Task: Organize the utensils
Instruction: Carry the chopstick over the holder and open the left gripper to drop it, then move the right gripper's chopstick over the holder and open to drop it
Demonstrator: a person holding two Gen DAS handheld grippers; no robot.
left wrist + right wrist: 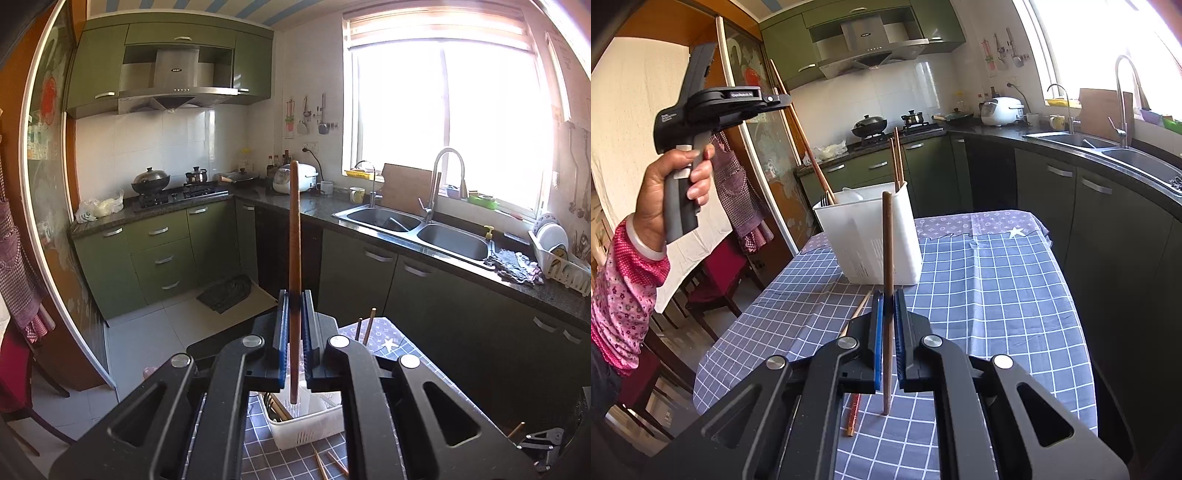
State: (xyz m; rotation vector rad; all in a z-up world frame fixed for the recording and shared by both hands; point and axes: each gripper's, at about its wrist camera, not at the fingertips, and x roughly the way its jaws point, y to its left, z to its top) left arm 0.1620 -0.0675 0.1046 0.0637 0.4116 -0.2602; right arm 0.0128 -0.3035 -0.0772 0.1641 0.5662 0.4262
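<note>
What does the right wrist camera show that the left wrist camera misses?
Only the right wrist view shows the hand holding the left gripper raised with its chopstick, and the holder's side. Only the left wrist view looks down into the holder and shows the dish rack. Both show a chopstick clamped upright, the checked cloth, stove and sink.

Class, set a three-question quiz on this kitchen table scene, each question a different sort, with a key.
1. True or false: the right hand-held gripper is open.
2. What does the left hand-held gripper hold? A) spoon B) chopstick C) fork
3. Where do two chopsticks already stand upright?

Key:
1. False; it is shut on a chopstick.
2. B
3. In the white holder on the checked tablecloth.
</note>
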